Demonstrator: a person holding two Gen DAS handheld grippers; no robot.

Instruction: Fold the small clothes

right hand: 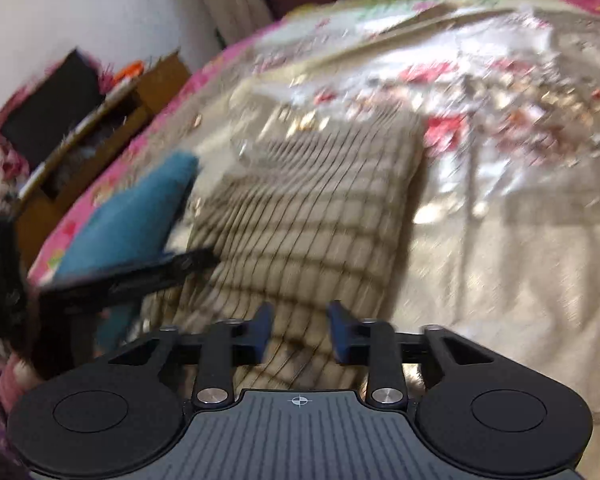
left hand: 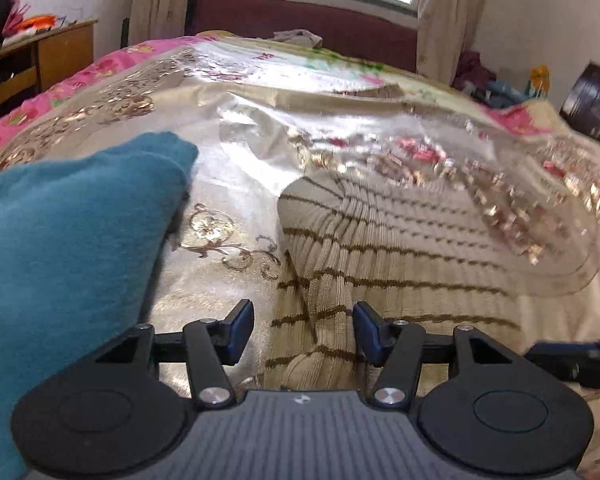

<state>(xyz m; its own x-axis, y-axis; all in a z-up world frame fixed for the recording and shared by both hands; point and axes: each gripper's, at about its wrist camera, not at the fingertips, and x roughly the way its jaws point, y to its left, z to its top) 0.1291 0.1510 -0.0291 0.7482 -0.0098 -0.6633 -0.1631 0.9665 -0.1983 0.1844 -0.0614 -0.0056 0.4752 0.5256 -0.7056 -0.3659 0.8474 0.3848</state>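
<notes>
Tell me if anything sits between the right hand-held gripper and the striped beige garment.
Nothing visible does. The right hand-held gripper hangs open directly over the striped beige garment; the blue garment lies off to its left.

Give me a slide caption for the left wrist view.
Open left hand-held gripper above striped beige garment, teal garment beside it.

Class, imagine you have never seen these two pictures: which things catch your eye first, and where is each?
First, the beige striped knit garment lying flat mid-bed on the shiny gold bedspread, under both grippers. Next, the teal cloth bunched to its left. The left gripper and right gripper hover over the knit's near edge, jaws apart and gripping nothing.
</notes>
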